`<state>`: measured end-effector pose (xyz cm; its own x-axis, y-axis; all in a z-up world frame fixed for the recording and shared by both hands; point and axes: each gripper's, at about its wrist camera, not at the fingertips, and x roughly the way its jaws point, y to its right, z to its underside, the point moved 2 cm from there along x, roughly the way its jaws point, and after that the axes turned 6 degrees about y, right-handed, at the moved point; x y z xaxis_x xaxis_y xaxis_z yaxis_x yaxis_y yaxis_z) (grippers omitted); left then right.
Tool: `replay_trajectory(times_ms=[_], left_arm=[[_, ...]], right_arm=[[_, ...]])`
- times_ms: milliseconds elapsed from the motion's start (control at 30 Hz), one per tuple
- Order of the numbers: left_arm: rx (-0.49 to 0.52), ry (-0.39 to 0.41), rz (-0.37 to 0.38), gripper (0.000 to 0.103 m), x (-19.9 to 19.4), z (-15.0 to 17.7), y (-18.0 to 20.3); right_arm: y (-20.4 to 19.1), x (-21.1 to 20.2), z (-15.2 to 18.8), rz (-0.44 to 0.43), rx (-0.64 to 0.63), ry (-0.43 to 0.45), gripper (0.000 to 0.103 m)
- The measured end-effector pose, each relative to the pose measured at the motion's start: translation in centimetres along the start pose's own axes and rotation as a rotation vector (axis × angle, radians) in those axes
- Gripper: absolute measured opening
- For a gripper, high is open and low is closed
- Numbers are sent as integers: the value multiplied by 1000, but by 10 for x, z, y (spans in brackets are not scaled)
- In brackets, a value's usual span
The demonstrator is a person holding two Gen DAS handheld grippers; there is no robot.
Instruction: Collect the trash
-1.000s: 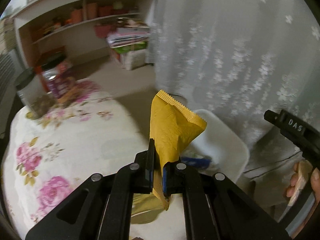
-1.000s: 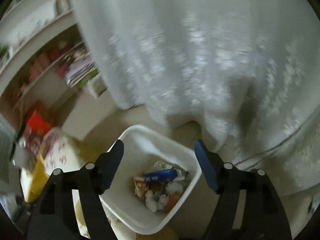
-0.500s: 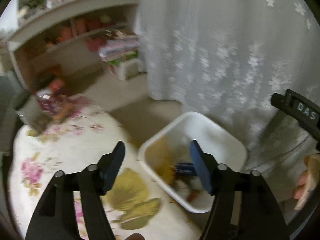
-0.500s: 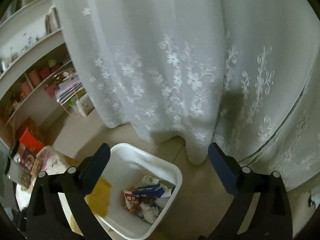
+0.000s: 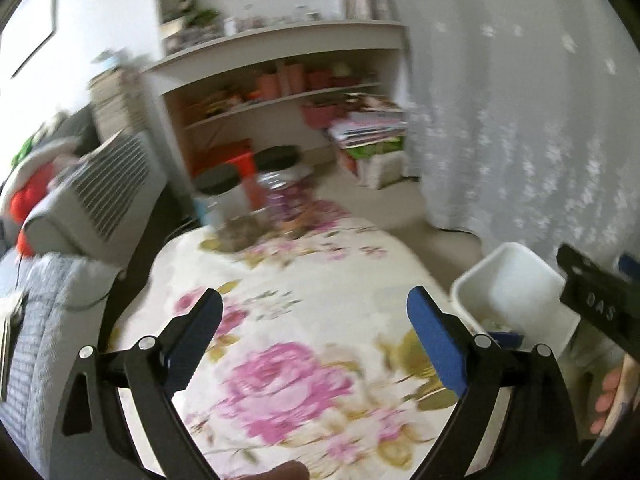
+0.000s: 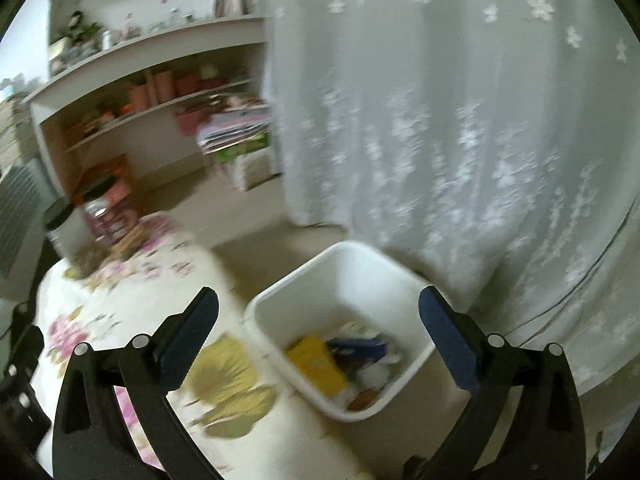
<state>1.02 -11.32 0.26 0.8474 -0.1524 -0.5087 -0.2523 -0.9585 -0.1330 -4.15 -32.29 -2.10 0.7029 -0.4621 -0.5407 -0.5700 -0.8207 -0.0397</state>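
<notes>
Both grippers carry nothing, the left gripper point(image 5: 314, 322) with jaws opening over the floral tablecloth point(image 5: 304, 276), the right gripper point(image 6: 318, 320) spread wide nearest the white bin point(image 6: 404, 280), where the yellow wrapper point(image 6: 318, 364) lies among the trash.

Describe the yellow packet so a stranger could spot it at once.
Find the long white flowered curtain; on the floor at its foot, beside the floral-clothed table, stands a white rectangular plastic bin. The flat yellow packet lies inside on the table side, the only plain yellow piece among blue, white and orange scraps.
</notes>
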Motion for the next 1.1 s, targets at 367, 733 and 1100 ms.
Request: replay_trajectory(times_ms=[367,733,1100], left_arm=[[-142,-33,-97,91,-21,43,-87],[-178,-32,-148,91,-16,53,-115],[-175,-33,-153,91,-11,55,-116]], right_arm=[[-85,-42,43,-160,-122,66,96],[-119,-47,52,-238,-204,132,96],[-126,-42,55,-262,-212,108,96]])
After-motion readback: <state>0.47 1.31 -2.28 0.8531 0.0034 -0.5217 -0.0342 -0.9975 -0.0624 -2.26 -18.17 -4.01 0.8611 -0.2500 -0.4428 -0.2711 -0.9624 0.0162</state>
